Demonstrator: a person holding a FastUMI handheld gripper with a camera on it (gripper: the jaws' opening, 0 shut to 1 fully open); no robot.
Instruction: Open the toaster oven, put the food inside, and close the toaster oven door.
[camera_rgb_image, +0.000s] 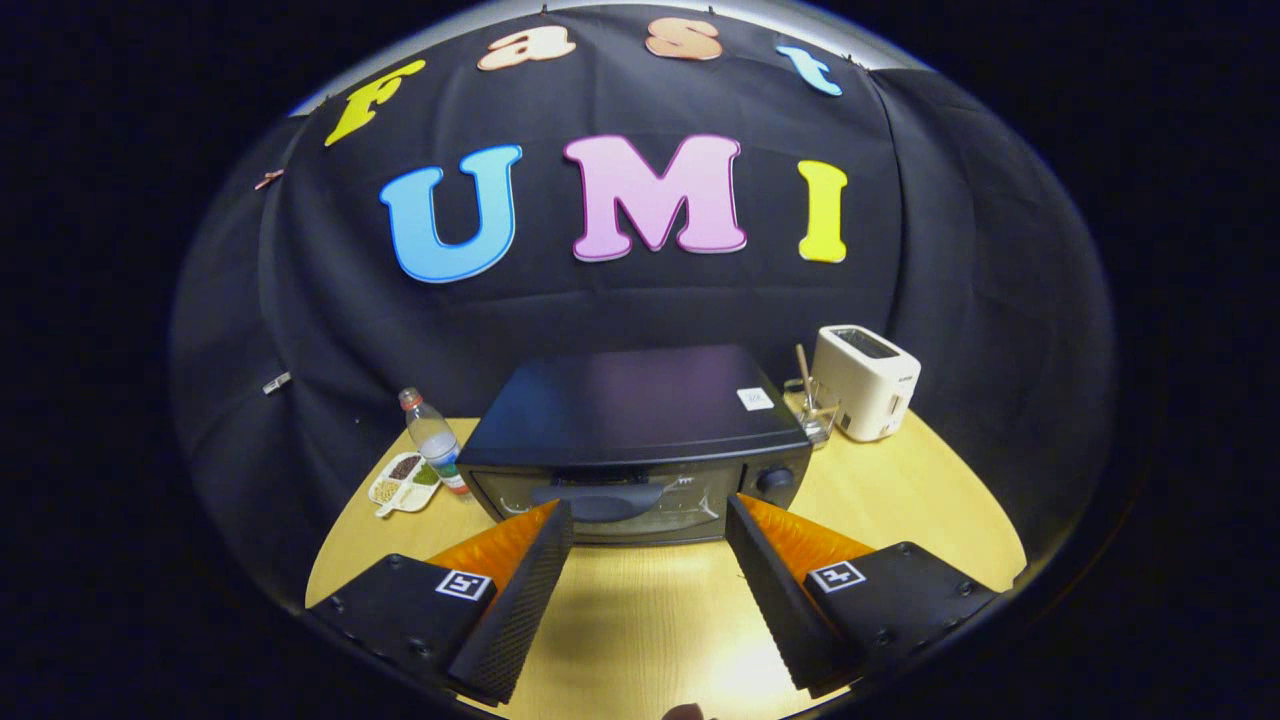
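your tool (648, 512) is spread wide, its two fingers well apart and holding nothing. between them you can see bare wood of the round table (930, 500).

just ahead of the fingertips sits the toaster oven (640, 430), a dark box facing you squarely. its glass door (610, 505) is shut, standing upright against the front. the door's handle (598, 497) runs across the upper part of the glass and lies in the gap between your fingers, nearer the left fingertip than the right. you can't tell whether the tips touch the oven's front; they look very close to it. a round knob (774, 479) sits on the oven's right front panel, just beyond your right finger. a small pale sticker (755, 398) is on the back right corner of the oven's top.

to the left of the oven, a clear plastic bottle (434, 440) with a red cap stands upright, and just beside it lies a white divided tray (403, 482) with small portions of food in its compartments. to the right, behind the oven's corner, a clear glass (815, 412) holds a stick-like thing, and a white slot toaster (866, 382) stands just beyond it, near the table's far edge.
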